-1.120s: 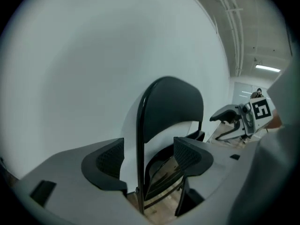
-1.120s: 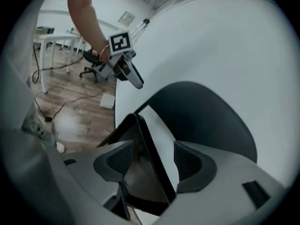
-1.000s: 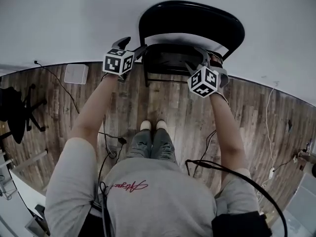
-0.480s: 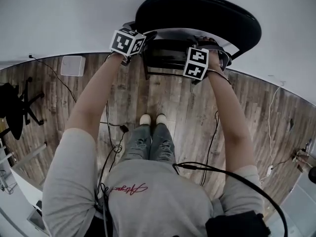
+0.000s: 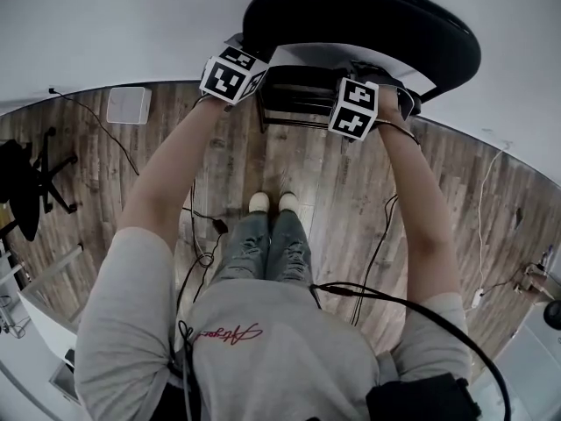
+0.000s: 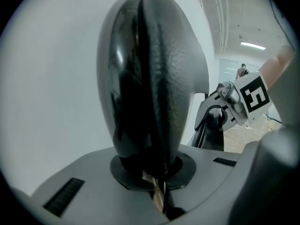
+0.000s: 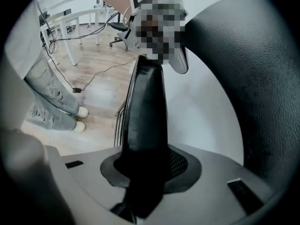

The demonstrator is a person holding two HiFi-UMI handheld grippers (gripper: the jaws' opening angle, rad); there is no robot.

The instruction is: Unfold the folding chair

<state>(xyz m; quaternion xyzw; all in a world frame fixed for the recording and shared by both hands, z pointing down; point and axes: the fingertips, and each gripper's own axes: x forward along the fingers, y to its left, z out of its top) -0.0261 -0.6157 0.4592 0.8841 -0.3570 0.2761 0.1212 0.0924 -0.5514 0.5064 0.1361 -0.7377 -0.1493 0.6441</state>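
The black folding chair stands folded against the white wall, its backrest [image 5: 368, 16] arching over the upturned seat [image 5: 302, 90]. My left gripper [image 5: 252, 58] is at the backrest's left end. In the left gripper view that gripper [image 6: 154, 172] is shut on the padded backrest edge [image 6: 154, 78]. My right gripper [image 5: 368, 84] is at the seat's right side. In the right gripper view its jaws [image 7: 140, 172] are closing on the seat's black edge [image 7: 147, 111], which fills the gap between them. The textured backrest [image 7: 253, 78] looms at the right.
The person's feet [image 5: 272, 202] stand on the wood floor just before the chair. Cables [image 5: 197, 235] trail across the floor. A black office chair [image 5: 26, 191] is at far left, a white box [image 5: 129, 105] by the wall. Tables [image 7: 70, 22] stand behind.
Both grippers went in to the chair from just short of it. The left one shut on the backrest's end. The right one dropped onto the seat edge and narrowed on it.
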